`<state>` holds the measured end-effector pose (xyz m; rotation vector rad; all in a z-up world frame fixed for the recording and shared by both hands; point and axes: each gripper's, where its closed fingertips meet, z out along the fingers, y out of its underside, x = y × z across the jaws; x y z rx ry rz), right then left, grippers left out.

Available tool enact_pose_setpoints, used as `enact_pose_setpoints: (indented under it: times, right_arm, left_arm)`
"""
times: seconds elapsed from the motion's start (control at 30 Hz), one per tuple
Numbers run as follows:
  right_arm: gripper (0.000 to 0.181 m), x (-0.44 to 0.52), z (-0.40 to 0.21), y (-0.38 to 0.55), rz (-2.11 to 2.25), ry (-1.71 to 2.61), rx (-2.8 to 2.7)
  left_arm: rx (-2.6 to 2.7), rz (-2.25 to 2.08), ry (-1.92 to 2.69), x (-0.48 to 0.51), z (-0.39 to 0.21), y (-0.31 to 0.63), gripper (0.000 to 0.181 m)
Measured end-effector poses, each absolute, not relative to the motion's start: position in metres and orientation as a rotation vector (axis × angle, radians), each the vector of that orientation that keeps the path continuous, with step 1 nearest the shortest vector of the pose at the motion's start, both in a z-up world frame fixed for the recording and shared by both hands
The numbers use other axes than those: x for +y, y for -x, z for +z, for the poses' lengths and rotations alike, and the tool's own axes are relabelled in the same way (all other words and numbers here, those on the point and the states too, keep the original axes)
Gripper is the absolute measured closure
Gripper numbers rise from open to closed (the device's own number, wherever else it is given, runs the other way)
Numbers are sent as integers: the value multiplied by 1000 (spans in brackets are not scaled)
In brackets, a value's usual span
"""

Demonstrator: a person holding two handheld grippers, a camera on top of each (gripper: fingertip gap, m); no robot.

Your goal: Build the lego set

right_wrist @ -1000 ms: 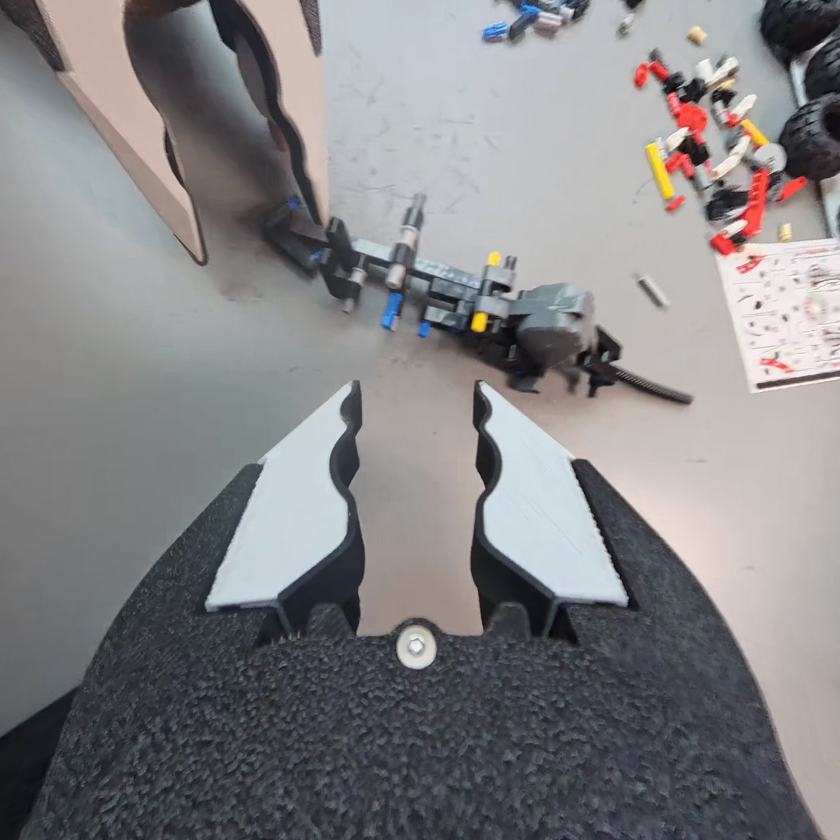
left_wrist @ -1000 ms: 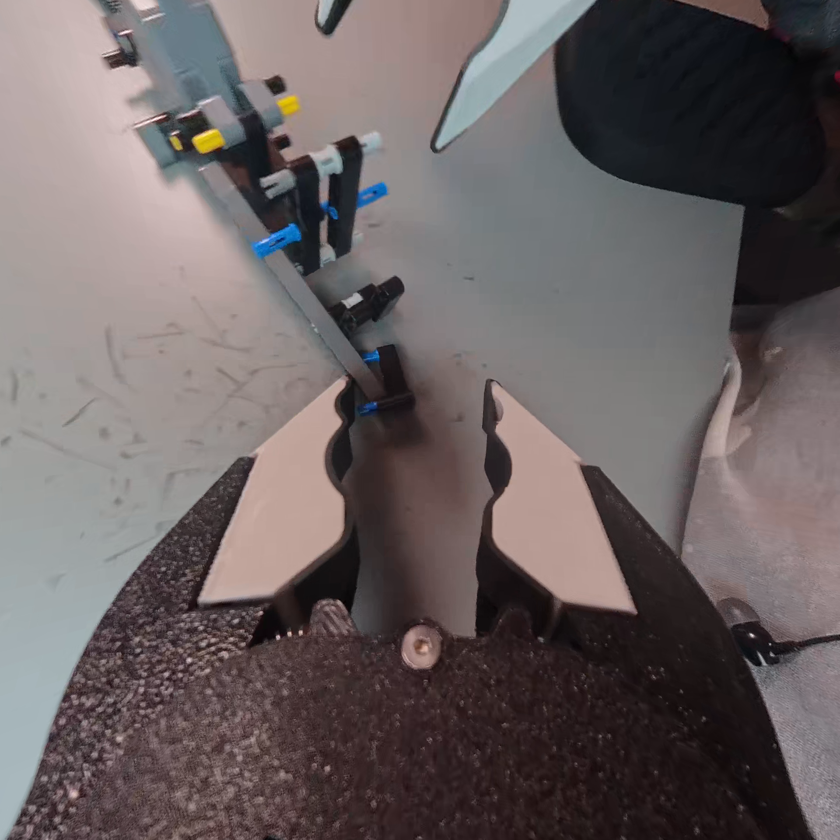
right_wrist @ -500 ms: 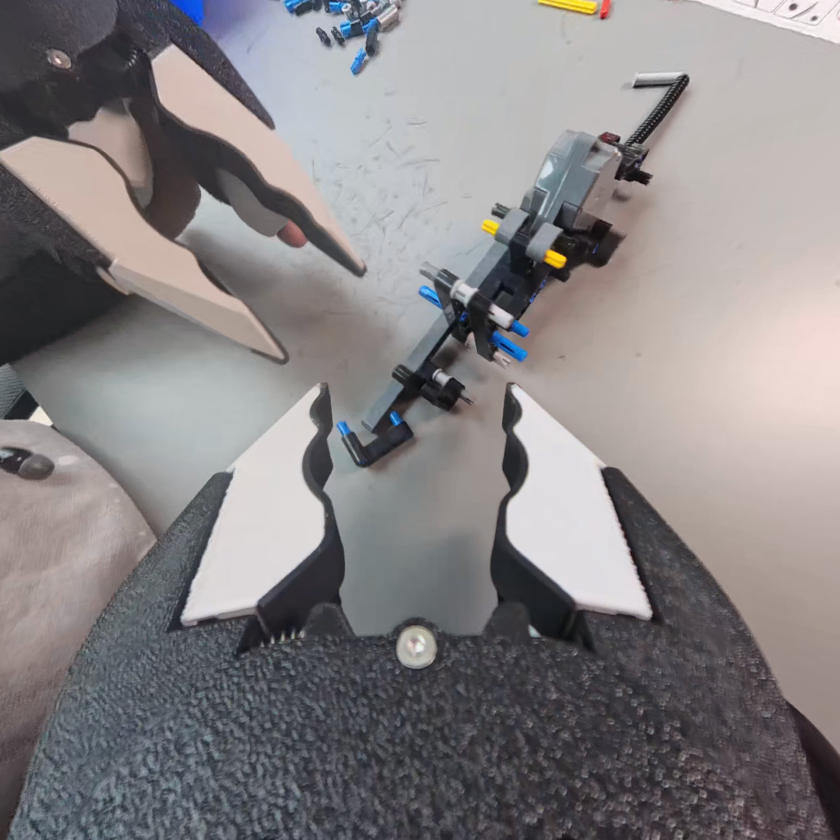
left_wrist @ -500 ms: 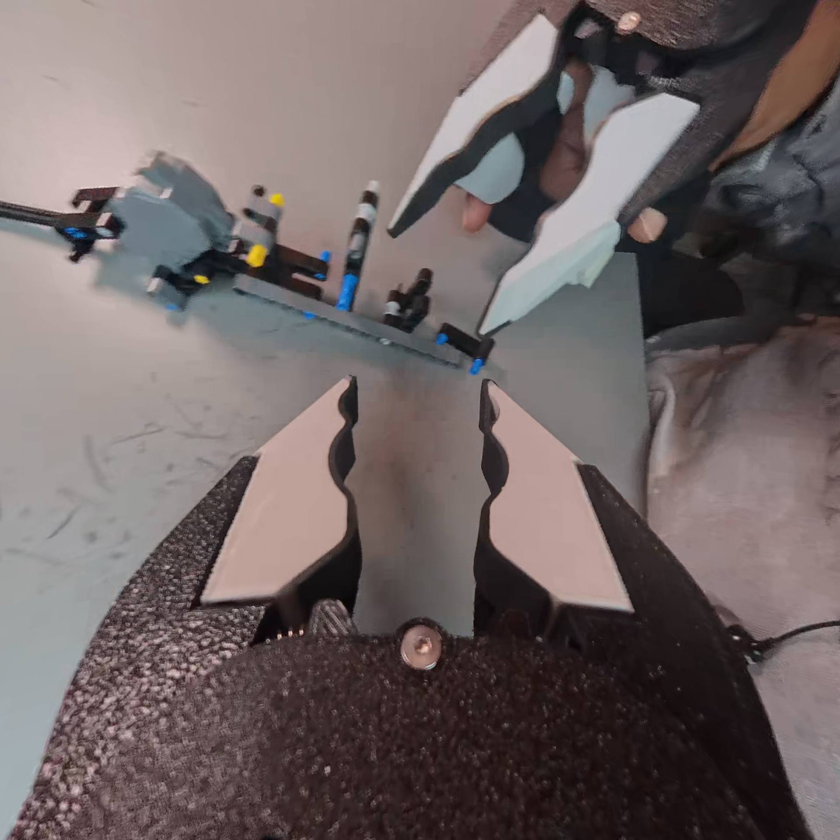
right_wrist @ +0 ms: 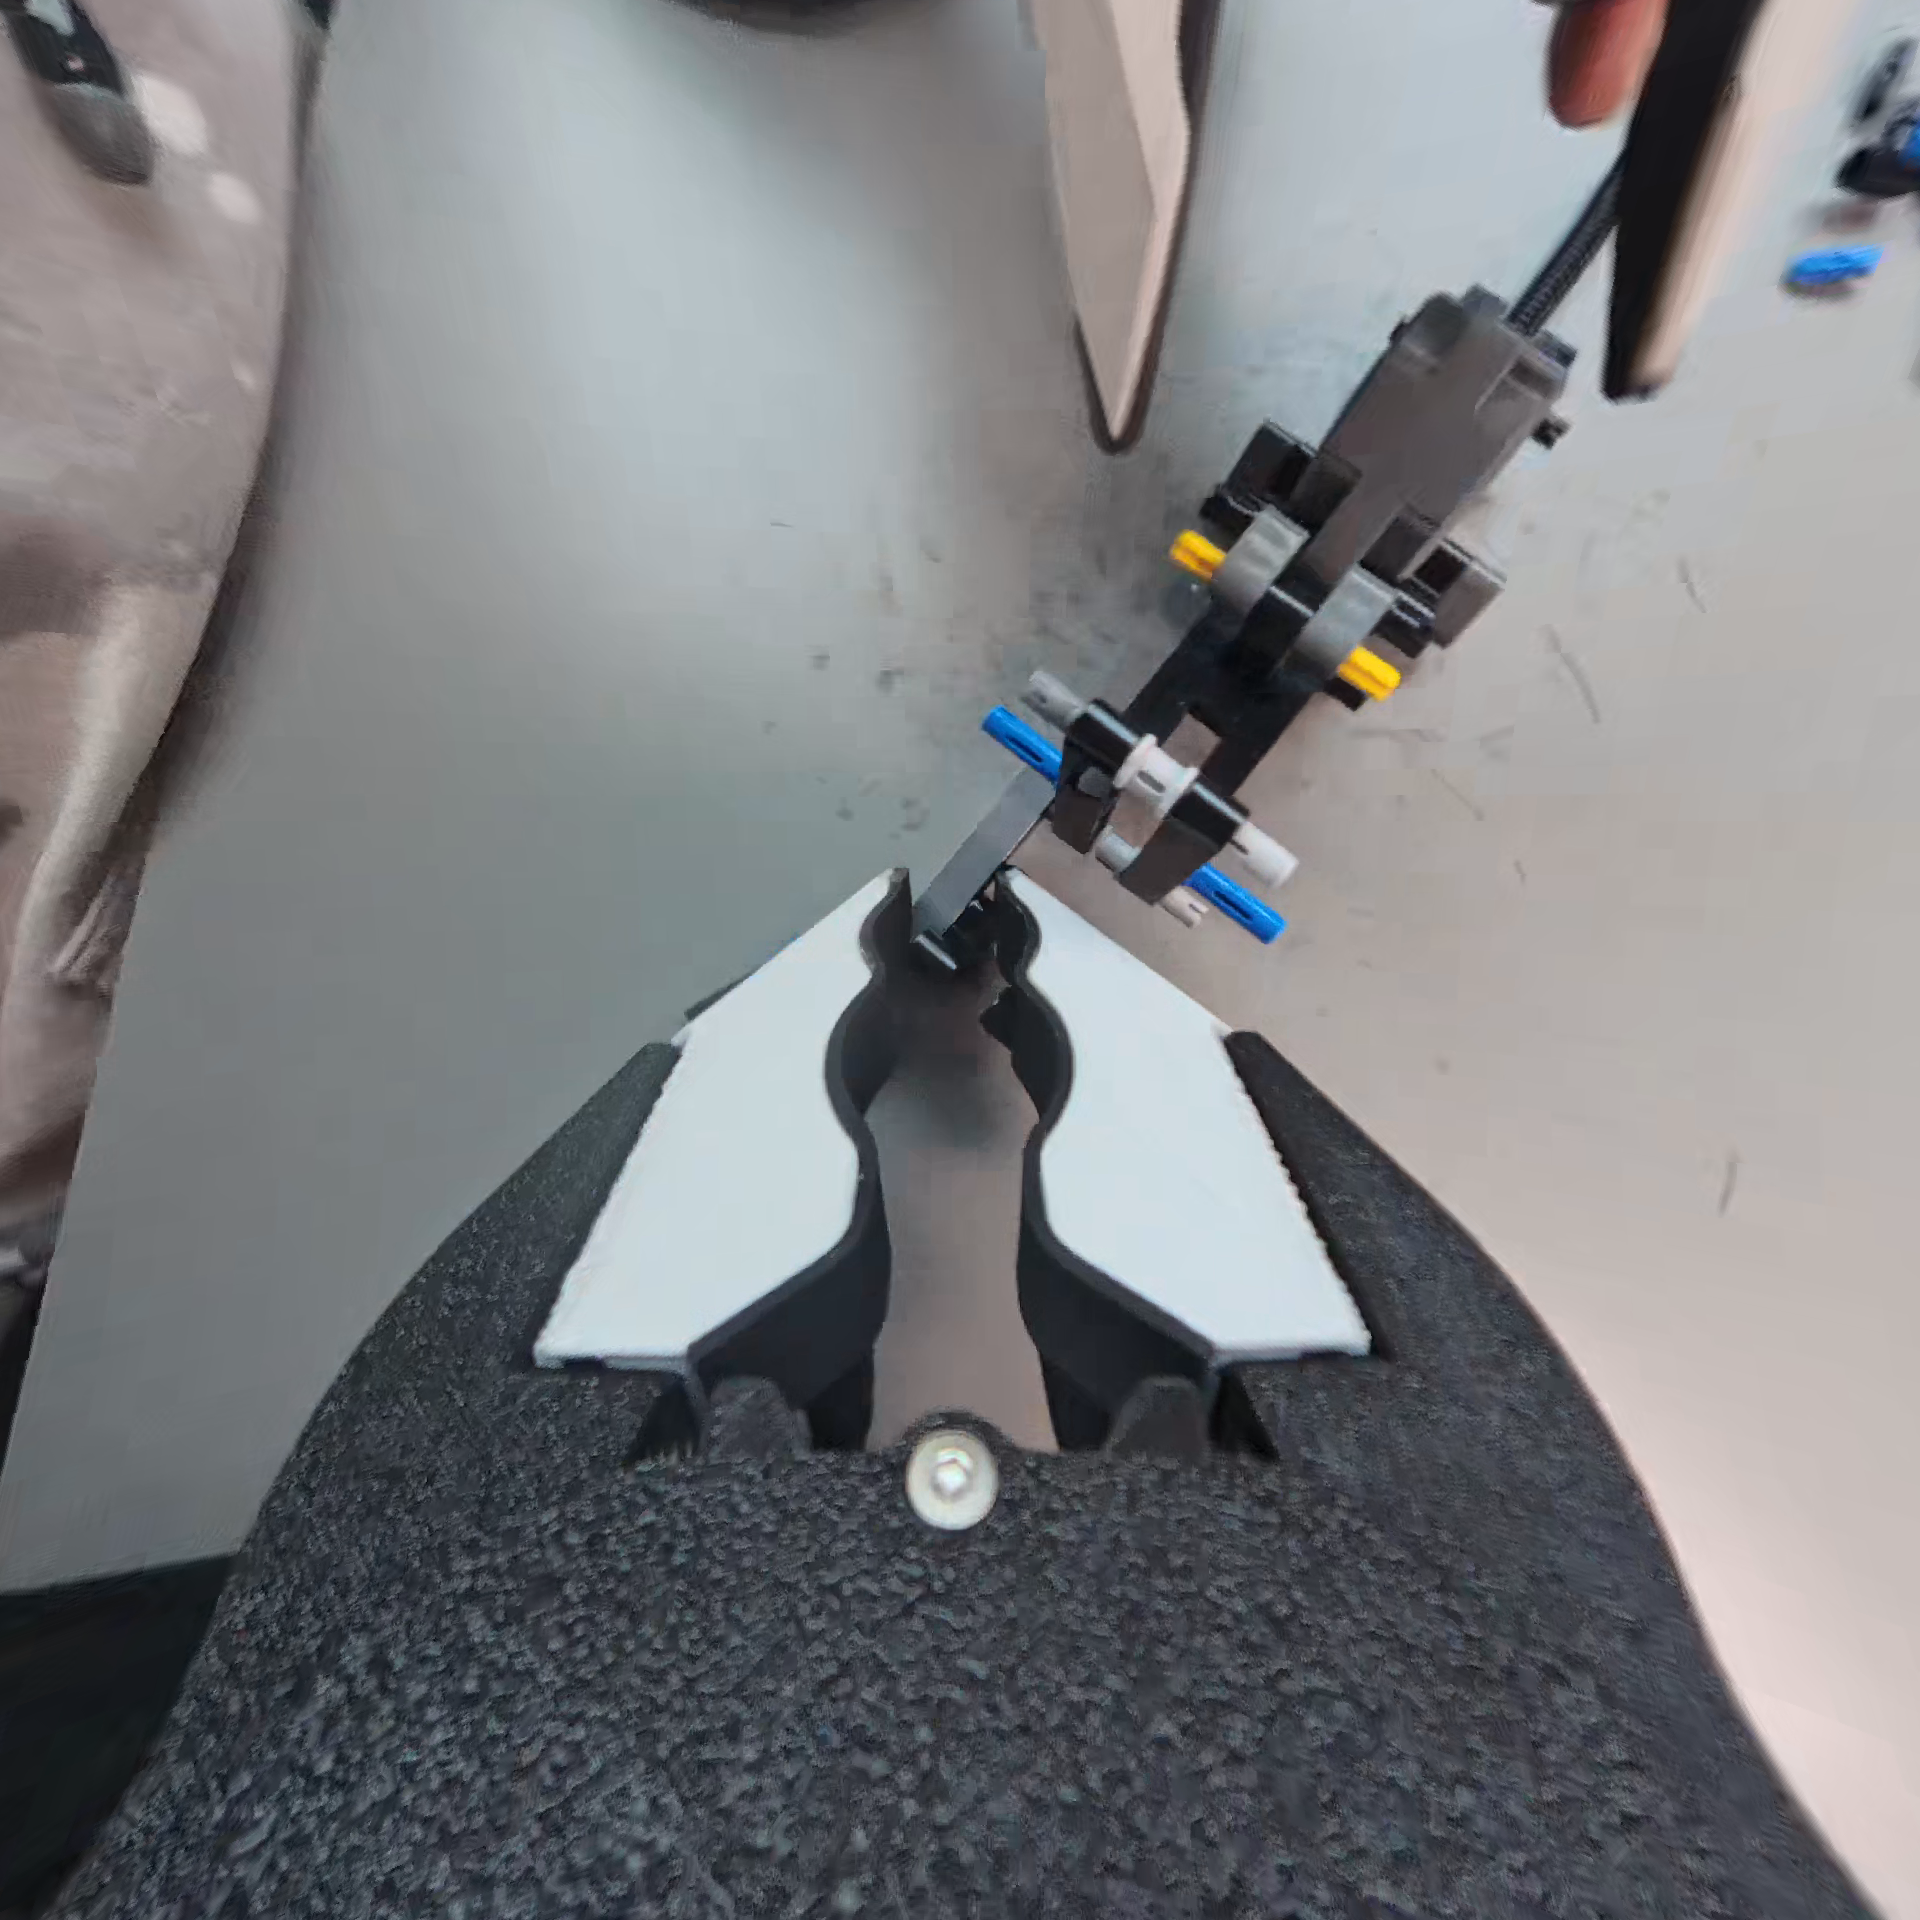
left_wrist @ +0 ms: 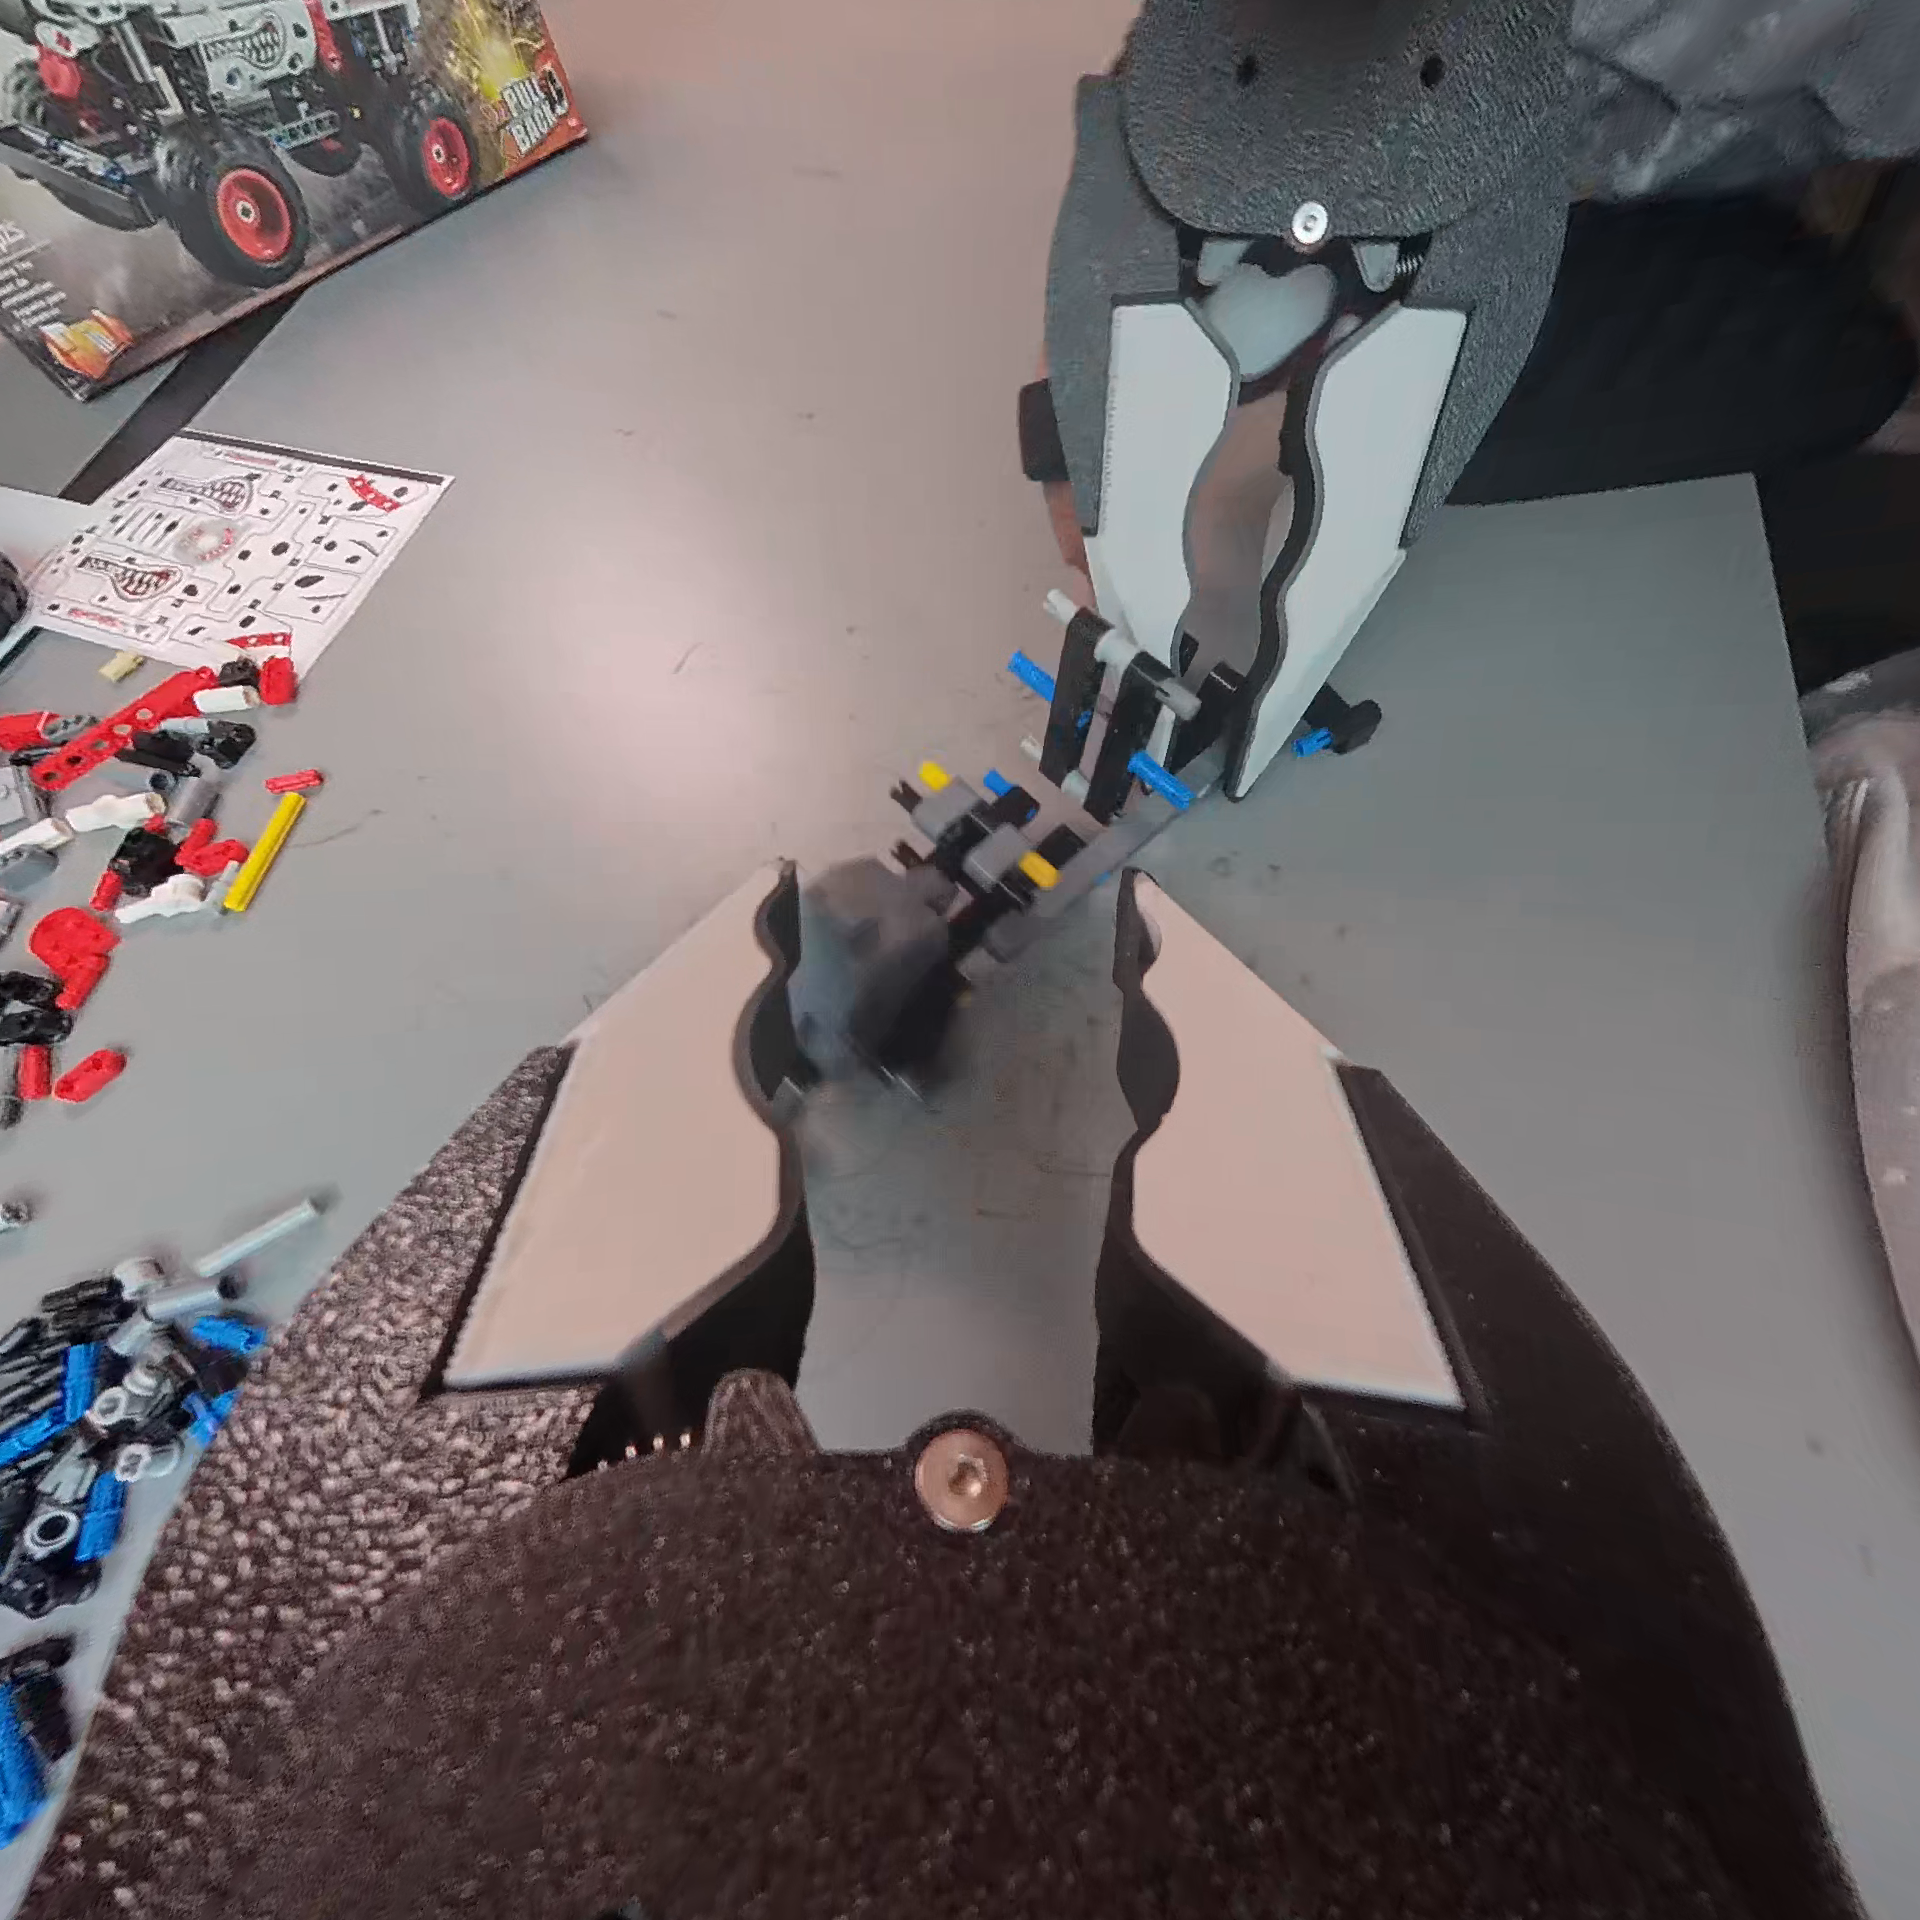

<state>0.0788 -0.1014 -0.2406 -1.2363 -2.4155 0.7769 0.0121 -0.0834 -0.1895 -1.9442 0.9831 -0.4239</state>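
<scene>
Since half a second ago the right gripper point(right_wrist: 951, 914) has pinched the chassis assembly's point(right_wrist: 1299, 644) thin beam end, while the left gripper point(left_wrist: 951, 914), jaws wide, straddles its sturdier motor block point(left_wrist: 862, 977); light, rigid, pins fragile.

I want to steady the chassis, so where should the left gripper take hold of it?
Probably the grey block at the near end of the chassis, from its sides: it already sits between the left gripper's open fingers, while the right gripper clamps the far beam tip.
</scene>
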Motion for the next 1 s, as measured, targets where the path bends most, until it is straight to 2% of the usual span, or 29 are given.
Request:
enact_pose_setpoints:
  times: [0.03, 0.13, 0.23, 0.43, 0.63, 0.8, 1.0]
  right_arm:
    - [167, -103, -242, -76, 763, 1167, -2493]
    - [168, -105, -243, -68, 772, 1070, -2638]
    - [168, -99, -243, -64, 734, 1051, -2657]
    - [170, -99, -242, -68, 841, 1188, -2464]
    - [170, -94, -241, -87, 825, 1244, -2367]
    - [162, -79, -239, -85, 777, 1265, -2291]
    - [154, -51, -203, -109, 749, 1465, -2045]
  left_arm:
    - [1015, -396, 1953, -85, -193, -12, 117]
    - [1110, -332, 2004, -91, -209, -15, 109]
    - [1178, -260, 2072, -94, -229, -13, 109]
    - [1197, -207, 2042, -90, -232, -18, 124]
    - [1257, -111, 1991, -87, -236, -38, 121]
    - [1247, -87, 1993, -84, -237, -38, 124]
    - [1179, -100, 2007, -82, -235, -27, 125]
